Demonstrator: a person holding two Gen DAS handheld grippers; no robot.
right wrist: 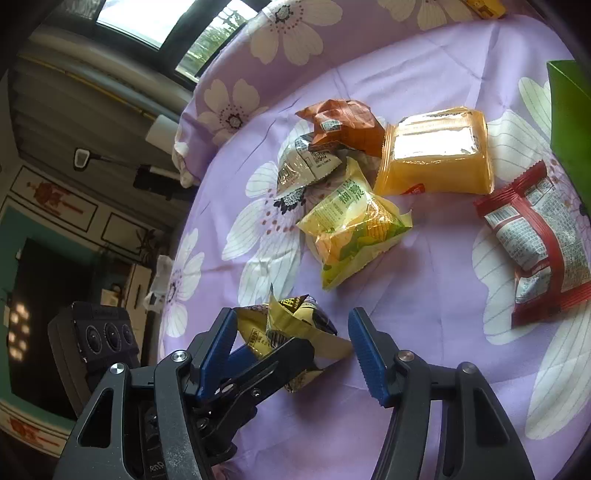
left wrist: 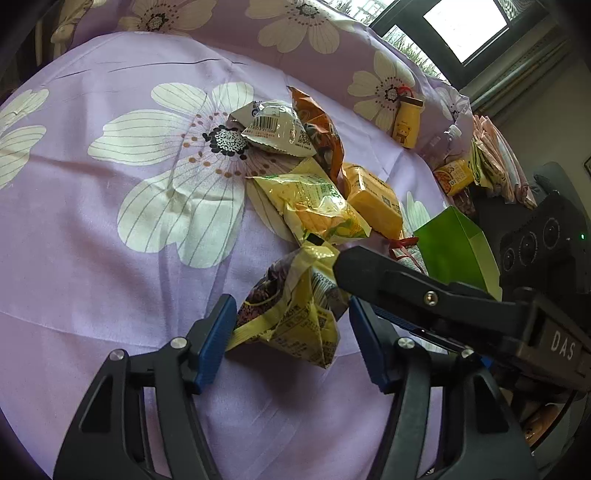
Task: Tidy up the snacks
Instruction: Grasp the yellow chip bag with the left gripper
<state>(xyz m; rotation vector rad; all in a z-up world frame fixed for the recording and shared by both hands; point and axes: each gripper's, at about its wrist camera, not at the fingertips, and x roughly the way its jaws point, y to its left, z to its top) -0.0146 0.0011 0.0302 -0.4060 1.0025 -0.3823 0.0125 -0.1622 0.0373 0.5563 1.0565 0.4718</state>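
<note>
yellow bottle (left wrist: pixel 406 120) (left view only), red packet (right wrist: pixel 535 243)

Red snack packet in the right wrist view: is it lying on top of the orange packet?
No. The red snack packet lies alone on the purple floral sheet, apart from the orange packet.

It was a bedroom in a home. A lilac bedsheet (left wrist: pixel 110 229) printed with large white flowers filled most of both views, a matching pillow (left wrist: pixel 295 26) lay along the top, and a window (left wrist: pixel 463 27) showed at upper right of the left view.
</note>
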